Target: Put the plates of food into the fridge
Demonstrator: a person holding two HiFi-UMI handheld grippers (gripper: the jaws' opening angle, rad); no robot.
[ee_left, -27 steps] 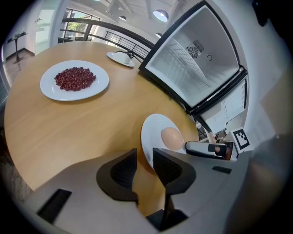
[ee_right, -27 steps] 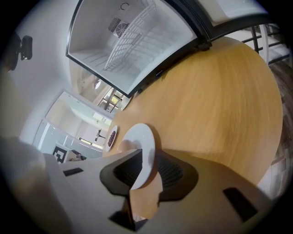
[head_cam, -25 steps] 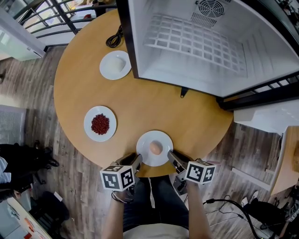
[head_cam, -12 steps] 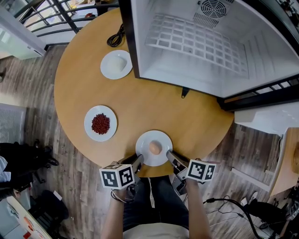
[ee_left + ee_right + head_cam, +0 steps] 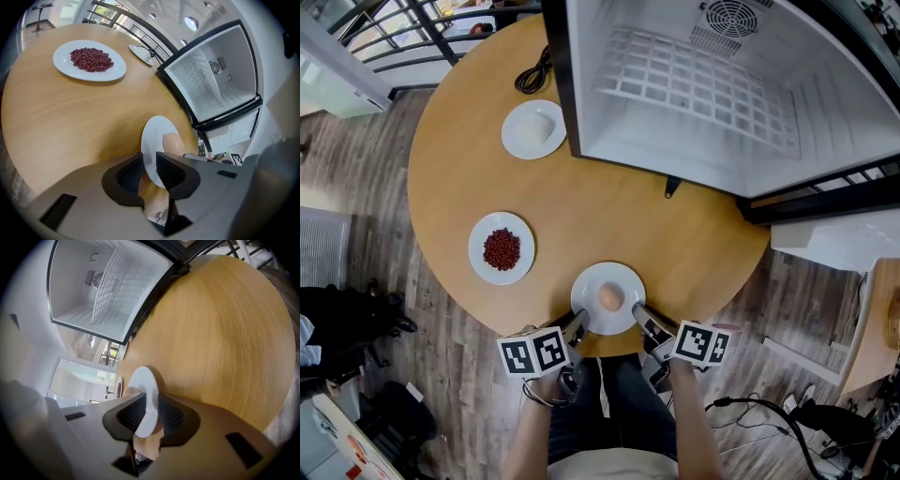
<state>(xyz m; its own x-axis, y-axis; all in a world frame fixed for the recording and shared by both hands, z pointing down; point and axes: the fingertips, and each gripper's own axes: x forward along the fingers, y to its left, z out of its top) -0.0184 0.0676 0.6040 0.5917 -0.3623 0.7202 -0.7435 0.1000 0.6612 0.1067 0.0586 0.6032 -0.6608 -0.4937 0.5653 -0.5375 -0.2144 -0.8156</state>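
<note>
A white plate (image 5: 591, 284) with a tan egg (image 5: 609, 298) sits at the near edge of the round wooden table (image 5: 609, 216). My left gripper (image 5: 577, 324) is shut on its near-left rim, and my right gripper (image 5: 639, 313) is shut on its near-right rim. In the left gripper view the plate (image 5: 154, 133) and egg (image 5: 172, 143) stand between the jaws of the left gripper (image 5: 149, 161). The right gripper view shows the plate's rim (image 5: 143, 380) inside the right gripper (image 5: 151, 408). A plate of red beans (image 5: 501, 248) lies to the left. Another white plate (image 5: 533, 129) with pale food lies beside the fridge.
The open fridge (image 5: 722, 84) lies across the table's far side, its white inside and wire shelf (image 5: 675, 75) bare. A black cable (image 5: 532, 75) is coiled beside it. Its dark door frame (image 5: 558, 84) borders the far plate. Wooden floor surrounds the table.
Both grippers have edged slightly closer onto the plate's rim; the plate has shifted a little to the left. Nothing else has moved.
</note>
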